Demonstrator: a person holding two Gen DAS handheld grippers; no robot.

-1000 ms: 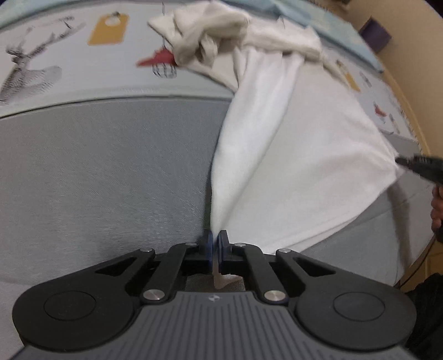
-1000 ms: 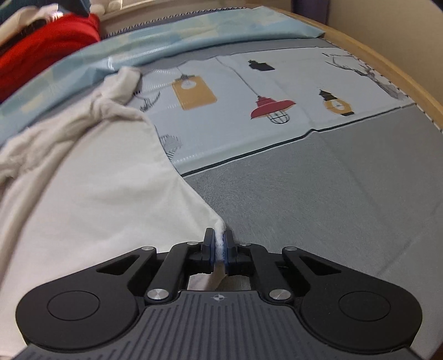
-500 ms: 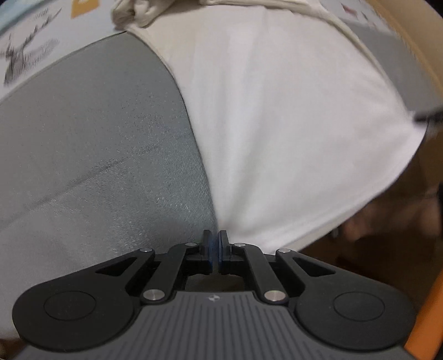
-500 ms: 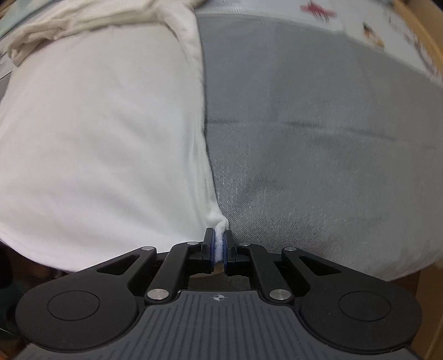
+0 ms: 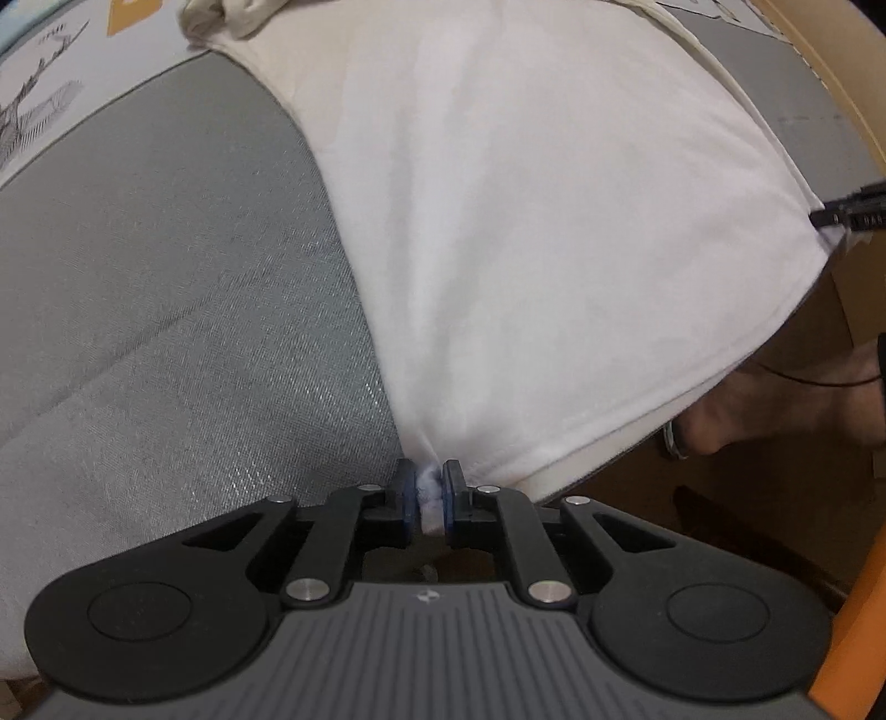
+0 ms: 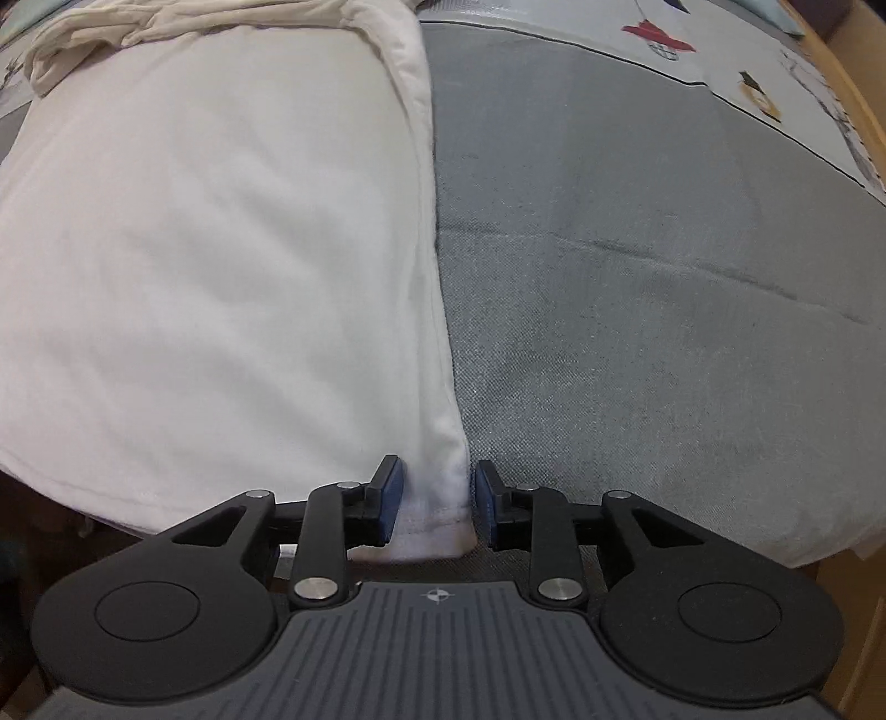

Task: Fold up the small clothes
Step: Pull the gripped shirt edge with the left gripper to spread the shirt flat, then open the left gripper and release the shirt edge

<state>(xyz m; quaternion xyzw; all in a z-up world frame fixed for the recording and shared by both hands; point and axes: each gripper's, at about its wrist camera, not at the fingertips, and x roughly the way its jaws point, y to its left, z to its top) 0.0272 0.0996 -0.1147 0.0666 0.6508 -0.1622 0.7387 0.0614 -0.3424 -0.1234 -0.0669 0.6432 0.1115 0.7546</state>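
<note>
A white garment (image 5: pixel 542 232) lies spread flat over the grey bed cover (image 5: pixel 166 277), its hem hanging past the near edge. My left gripper (image 5: pixel 427 493) is shut on the hem's left corner, white cloth bunched between the blue pads. In the right wrist view the same white garment (image 6: pixel 210 266) fills the left half. My right gripper (image 6: pixel 434 501) has its jaws opening; the hem's right corner sits loose between the pads, which stand apart from it. The right gripper's tip (image 5: pixel 853 213) shows at the far right of the left wrist view.
The garment's far end is bunched in a cream heap (image 6: pixel 166 27). A pale blue printed sheet (image 6: pixel 747 61) with lamp pictures covers the far part of the bed. A wooden bed frame (image 5: pixel 830 72) runs along the right. A person's foot (image 5: pixel 775 404) stands below the hem.
Both grippers pulled the garment toward the near edge and laid it flat. The right gripper's jaws have parted off the corner; the left stays clamped.
</note>
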